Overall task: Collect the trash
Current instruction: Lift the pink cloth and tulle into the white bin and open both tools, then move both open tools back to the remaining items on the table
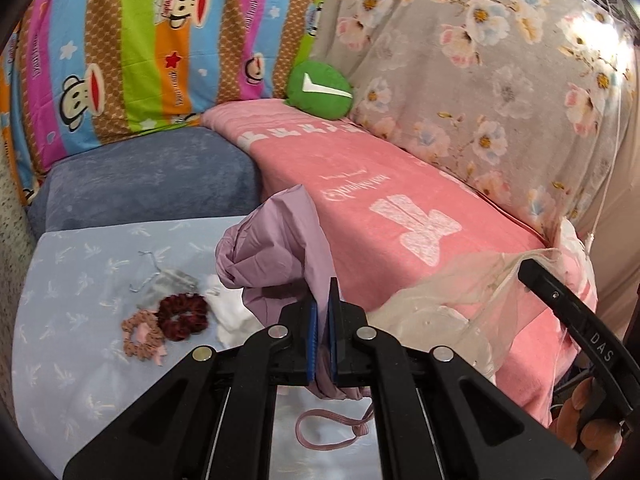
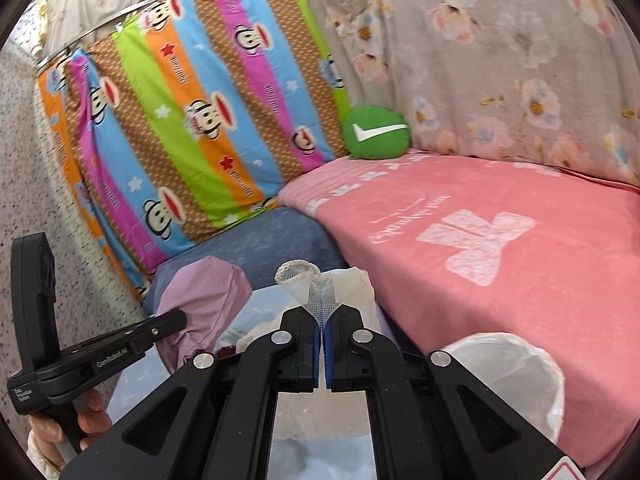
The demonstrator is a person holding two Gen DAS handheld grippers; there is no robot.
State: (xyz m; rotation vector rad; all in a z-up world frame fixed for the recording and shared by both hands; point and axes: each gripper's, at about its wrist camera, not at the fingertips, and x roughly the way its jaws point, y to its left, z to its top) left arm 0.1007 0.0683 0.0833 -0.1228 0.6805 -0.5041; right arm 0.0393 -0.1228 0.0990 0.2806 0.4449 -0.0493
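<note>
Bed [image 1: 60, 280]: scrunchies [image 1: 182, 316] (left view only).

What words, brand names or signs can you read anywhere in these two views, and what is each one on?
"DAS": on the right gripper handle, seen from the left wrist.
"GenRobot.AI": on the left gripper arm, seen from the right wrist.
"Data Acquisition System": small label on that handle, barely legible.
White tick sign: green round cushion.
Script and block characters on the pink blanket: not readable.
Lettering on the monkey-print sheet: too blurred.

Striped monkey-print sheet [image 1: 132, 44], grey floral cloth [image 1: 480, 60], pink blanket [image 1: 400, 208], lilac bag [image 1: 276, 248], maroon scrunchie [image 1: 183, 316]
</note>
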